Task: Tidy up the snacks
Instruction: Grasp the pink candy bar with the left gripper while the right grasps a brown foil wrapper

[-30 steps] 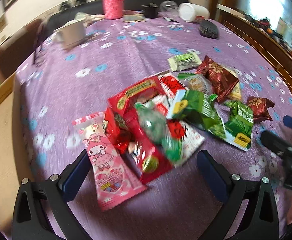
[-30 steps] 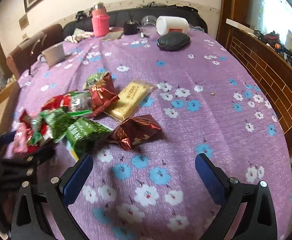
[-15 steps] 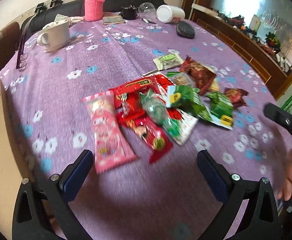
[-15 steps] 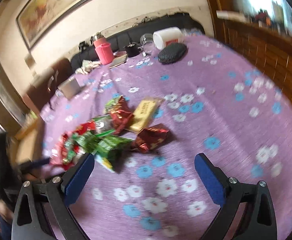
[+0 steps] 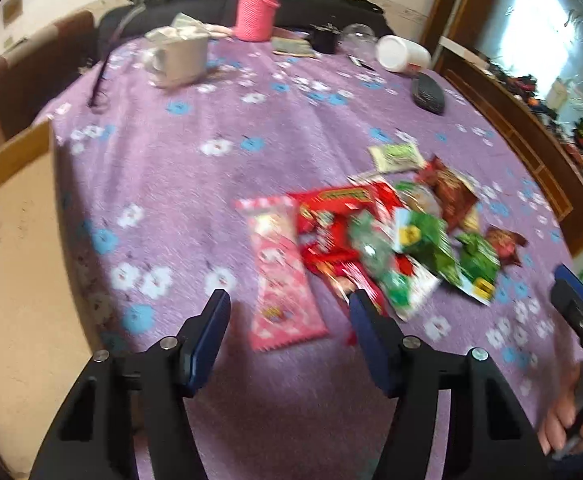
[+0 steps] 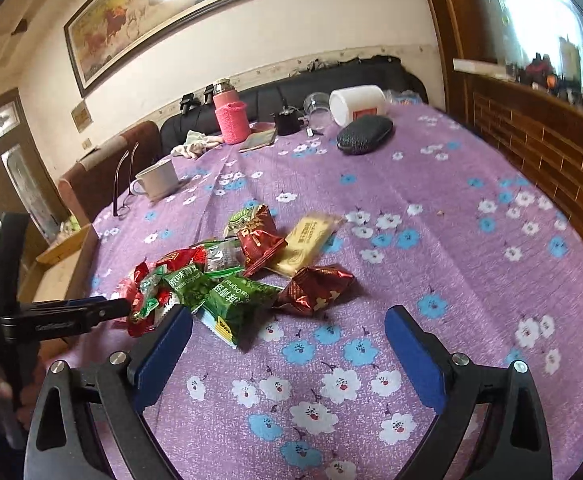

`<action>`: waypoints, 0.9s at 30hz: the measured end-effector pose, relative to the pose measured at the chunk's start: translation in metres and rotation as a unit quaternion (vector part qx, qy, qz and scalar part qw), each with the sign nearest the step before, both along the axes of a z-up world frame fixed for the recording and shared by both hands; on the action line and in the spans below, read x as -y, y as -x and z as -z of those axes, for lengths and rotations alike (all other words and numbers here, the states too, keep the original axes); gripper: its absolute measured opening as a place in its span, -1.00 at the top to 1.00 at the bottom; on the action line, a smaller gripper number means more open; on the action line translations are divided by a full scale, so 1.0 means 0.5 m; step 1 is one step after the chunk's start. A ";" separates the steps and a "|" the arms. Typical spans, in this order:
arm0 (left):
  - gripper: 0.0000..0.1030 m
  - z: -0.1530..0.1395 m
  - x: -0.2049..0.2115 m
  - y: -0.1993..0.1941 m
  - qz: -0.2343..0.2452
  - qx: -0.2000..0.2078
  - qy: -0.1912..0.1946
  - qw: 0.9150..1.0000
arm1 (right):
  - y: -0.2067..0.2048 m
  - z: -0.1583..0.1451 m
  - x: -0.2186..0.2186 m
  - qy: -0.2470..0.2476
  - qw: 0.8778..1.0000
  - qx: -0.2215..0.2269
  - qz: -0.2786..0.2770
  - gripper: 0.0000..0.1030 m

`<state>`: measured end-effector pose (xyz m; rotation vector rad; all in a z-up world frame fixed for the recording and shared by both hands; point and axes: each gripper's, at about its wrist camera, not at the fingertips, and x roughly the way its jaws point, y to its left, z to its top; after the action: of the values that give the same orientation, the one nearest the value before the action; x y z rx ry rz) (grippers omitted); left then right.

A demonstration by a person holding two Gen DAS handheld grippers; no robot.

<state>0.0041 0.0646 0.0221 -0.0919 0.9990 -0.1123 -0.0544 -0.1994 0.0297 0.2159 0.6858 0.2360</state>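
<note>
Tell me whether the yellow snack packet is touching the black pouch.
Apart. The right wrist view shows the yellow snack packet by the pile and the black pouch far beyond it, bare tablecloth between them.

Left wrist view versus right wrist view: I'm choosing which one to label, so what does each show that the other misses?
Only the left wrist view shows the pink character packet at the near left of the pile, lying flat between the open left gripper fingers, unpinched. Only the right wrist view shows the yellow packet, fully exposed, and the wall painting. Both show the green pea packets, the white mug and the pink bottle.
</note>
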 end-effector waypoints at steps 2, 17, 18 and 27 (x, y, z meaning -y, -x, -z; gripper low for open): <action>0.06 0.004 -0.002 -0.015 -0.012 -0.006 -0.015 1.000 | -0.005 0.008 0.016 -0.023 1.000 -0.013 0.000 -0.92; 0.56 0.018 0.037 -0.020 0.008 -0.001 -0.053 0.999 | -0.020 0.030 0.043 -0.056 0.997 -0.043 0.012 -0.92; 0.56 0.018 0.038 -0.008 0.012 -0.001 -0.050 0.999 | -0.021 0.029 0.042 -0.056 0.997 -0.043 0.012 -0.92; 0.56 0.015 0.013 0.088 0.029 -0.001 -0.007 1.000 | -0.025 0.023 0.033 -0.033 0.998 -0.058 0.005 -0.26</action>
<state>-0.0398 0.0581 0.0148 -0.0509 1.0036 -0.1580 -0.0421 -0.2157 0.0180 0.2982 0.7917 0.2393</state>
